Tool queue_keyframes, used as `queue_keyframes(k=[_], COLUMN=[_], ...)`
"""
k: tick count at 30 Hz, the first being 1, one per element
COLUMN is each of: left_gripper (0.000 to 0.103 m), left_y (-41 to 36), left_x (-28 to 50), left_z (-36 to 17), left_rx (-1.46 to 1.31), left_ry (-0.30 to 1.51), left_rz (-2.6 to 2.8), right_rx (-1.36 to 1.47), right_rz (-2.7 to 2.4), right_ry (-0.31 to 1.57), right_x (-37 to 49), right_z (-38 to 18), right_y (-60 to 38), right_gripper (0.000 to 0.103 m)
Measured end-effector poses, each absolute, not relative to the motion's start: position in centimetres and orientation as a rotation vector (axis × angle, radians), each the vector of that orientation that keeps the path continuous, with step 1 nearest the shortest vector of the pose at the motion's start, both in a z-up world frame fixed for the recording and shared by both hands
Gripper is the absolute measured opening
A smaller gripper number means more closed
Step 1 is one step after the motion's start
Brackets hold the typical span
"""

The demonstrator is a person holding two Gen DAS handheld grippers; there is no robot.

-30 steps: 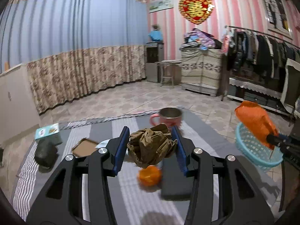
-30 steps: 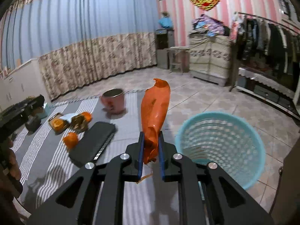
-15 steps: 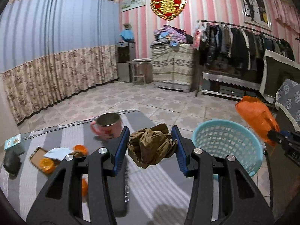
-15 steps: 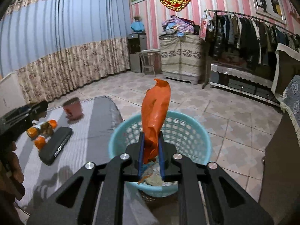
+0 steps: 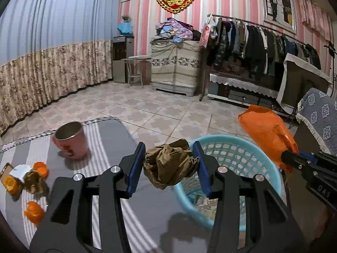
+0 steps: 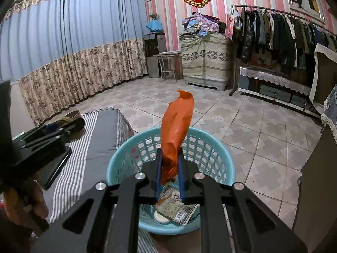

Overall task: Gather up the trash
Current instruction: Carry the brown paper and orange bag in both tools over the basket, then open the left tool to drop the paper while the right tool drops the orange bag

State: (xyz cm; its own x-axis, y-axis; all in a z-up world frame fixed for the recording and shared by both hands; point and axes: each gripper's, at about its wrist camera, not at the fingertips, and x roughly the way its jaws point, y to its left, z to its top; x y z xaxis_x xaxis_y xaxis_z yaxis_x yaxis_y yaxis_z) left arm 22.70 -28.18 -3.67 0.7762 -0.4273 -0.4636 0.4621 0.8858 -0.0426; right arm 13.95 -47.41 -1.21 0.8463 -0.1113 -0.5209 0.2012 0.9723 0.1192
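The bench (image 5: 118,139), under a grey striped cloth, carries what is left to clear, and the basket (image 5: 271,168) stands on the floor just off its end, probably so that trash can be carried over the edge and dropped in. In the right wrist view the basket (image 6: 210,147) already holds wrappers and a round lid.

The right hand-held gripper (image 6: 170,181) hangs over the basket, its jaws narrow and clamped on the lower end of an orange bag (image 6: 178,130), which stands up between the fingers; seen from the left, the bag (image 5: 267,135) sits above the basket's far rim. It looks ready to be let go. The left hand-held gripper (image 5: 169,168) holds a brown wad (image 5: 169,166) of crumpled paper between fairly wide jaws, over the bench's end and just at the near rim, so it seems next in line.

A pink cup (image 5: 70,140) stands upright on the cloth. To its left lie orange scraps (image 5: 33,211), another brown crumple and a card, well apart from the basket and not yet gathered.

Compared with a second ago, both tools have swung from over the bench toward the basket: then the left camera looked across the cloth with the cup beyond the wad and the basket off to the side, and the right one had the basket to its right. Both grips look unchanged.
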Motion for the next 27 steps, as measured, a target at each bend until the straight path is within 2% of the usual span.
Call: queue_keyframes(k=[13,15,17,21,23,27], left_gripper=[0.048,0.052,0.064,0.076,0.087,0.090], left_y=[-34.6,-34.9,-35.0,-34.4,-33.4,-30.7], left_x=[23.0,23.3,23.5,23.4,23.3,23.0], left_z=[-3.9,-4.1,-4.2,-3.8,-3.6,-3.1], left_rx=[0.161,0.163,0.171,0.187,0.187,0.174], left_ry=[0.467,0.478,0.482,0.458,0.445,0.431], left_rz=[-0.530,-0.529,-0.521,-0.480,-0.448,-0.387], right_rx=[0.236,0.230,0.227,0.232,0.228,0.231], right_rz=[-0.204,-0.209,-0.208,-0.210,-0.207,-0.197], right_ry=[0.565,0.567,0.564,0.570,0.578,0.579], right_x=[13.8,13.7,13.7,13.7,13.9,14.5], right_z=[-4.5,-4.5,-4.6,-5.0,-5.1,-5.2], right_y=[-50.3,-50.3,-50.5,-50.4,-50.3,-49.6], right_gripper=[0.014,0.014,0.014,0.014,0.014,0.014])
